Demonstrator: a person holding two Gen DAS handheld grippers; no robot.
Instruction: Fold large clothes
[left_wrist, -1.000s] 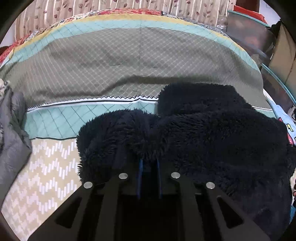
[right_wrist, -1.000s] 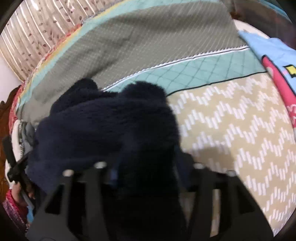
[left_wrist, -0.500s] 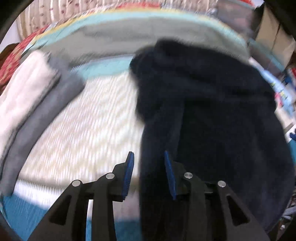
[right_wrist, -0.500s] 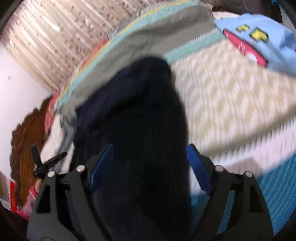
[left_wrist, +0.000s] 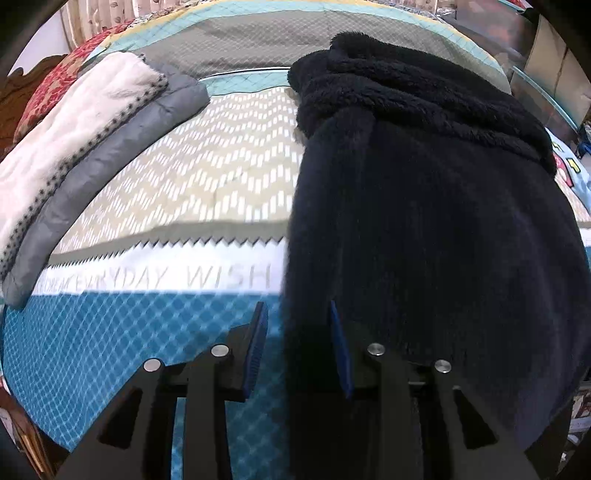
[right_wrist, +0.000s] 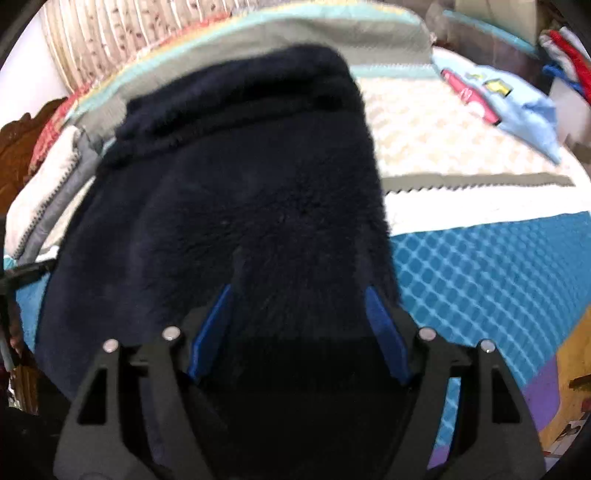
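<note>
A large dark navy fleece garment (left_wrist: 424, 192) lies folded lengthwise on the patterned bedspread (left_wrist: 207, 192), with a thicker folded band at its far end. My left gripper (left_wrist: 295, 332) is open at the garment's near left edge, and that edge lies between its blue pads. The garment also fills the right wrist view (right_wrist: 240, 177). My right gripper (right_wrist: 299, 314) is open wide over the garment's near right part, with fleece between the pads (right_wrist: 384, 328).
A folded white and grey garment (left_wrist: 74, 147) lies at the bed's left side. A light blue printed cloth (right_wrist: 509, 99) lies at the far right. A wooden headboard (right_wrist: 14, 147) and curtains are behind. The bed's near edge is just below my grippers.
Both grippers were shut on the fleece a second ago. They have opened, let it go and drawn back toward the near edge of the bed. The garment now lies stretched out flat.
</note>
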